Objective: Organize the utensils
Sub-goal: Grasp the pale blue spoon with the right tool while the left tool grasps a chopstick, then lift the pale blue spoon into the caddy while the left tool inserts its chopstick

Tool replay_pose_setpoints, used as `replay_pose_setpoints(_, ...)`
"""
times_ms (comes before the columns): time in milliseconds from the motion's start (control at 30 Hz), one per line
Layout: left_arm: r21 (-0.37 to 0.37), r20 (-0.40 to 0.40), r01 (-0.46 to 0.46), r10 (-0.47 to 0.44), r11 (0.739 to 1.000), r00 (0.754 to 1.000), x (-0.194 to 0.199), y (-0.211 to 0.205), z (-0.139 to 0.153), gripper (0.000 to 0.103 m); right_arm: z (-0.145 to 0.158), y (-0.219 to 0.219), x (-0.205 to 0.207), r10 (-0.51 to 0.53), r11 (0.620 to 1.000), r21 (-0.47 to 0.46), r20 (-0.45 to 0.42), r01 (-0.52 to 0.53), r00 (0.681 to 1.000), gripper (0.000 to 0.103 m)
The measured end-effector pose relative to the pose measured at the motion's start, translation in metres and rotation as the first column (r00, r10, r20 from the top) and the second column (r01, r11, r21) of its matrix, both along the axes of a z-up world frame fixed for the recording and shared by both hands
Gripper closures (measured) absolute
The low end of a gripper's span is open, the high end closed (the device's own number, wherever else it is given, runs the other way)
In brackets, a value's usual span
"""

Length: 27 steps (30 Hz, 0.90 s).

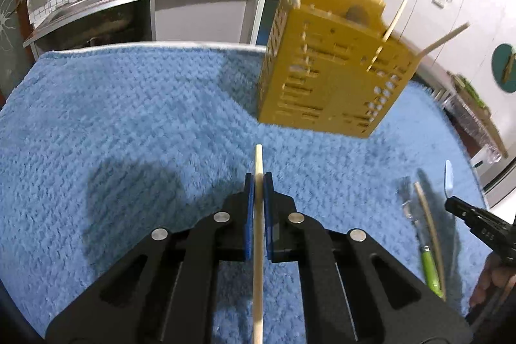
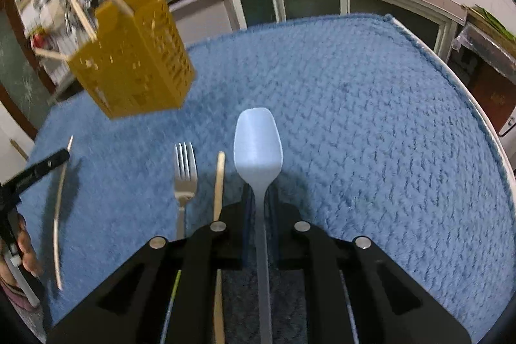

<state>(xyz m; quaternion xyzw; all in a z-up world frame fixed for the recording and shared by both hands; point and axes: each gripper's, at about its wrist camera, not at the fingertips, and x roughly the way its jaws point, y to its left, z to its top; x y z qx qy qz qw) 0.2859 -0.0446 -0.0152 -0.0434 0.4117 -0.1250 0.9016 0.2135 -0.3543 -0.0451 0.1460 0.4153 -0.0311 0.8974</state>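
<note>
2 utensils (image 2: 185, 179) beside right gripper (image 2: 260, 199)

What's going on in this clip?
A person is sorting utensils into a yellow caddy on a blue towel, with tongs in each hand. The left tongs are closed on a chopstick. The right tongs grip a pale blue spoon by its handle. Several chopsticks already stick out of the caddy. A fork and another chopstick lie on the towel, not yet picked up.
</note>
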Motion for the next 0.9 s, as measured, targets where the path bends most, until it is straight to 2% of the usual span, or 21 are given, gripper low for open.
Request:
replay_pose_setpoints(233, -0.05, 0.113, 0.004, 0.001, 0.999, 0.994, -0.018, 0.01, 0.031, 0.099, 0.019, 0.0, -0.018, -0.023, 0.996, 0.086, 0.185, 0.007, 0.983, 0.093)
replay_pose_setpoints(367, -0.062, 0.163, 0.002, 0.008, 0.998, 0.987, -0.028, 0.014, 0.043, 0.099, 0.031, 0.006, -0.03, -0.031, 0.997, 0.075, 0.292, 0.009, 0.956, 0.093)
replay_pose_setpoints(700, -0.081, 0.266, 0.013, 0.009, 0.997, 0.964, -0.043, 0.018, 0.069, 0.099, 0.046, 0.016, -0.036, -0.019, 1.0, 0.023, 0.372, 0.011, 0.928, 0.093)
replay_pose_setpoints(900, -0.108, 0.329, 0.02, 0.017, 0.994, 0.944, -0.043, 0.021, 0.096, 0.099, 0.072, 0.022, -0.036, -0.002, 1.0, 0.001, 0.438, 0.002, 0.899, 0.094)
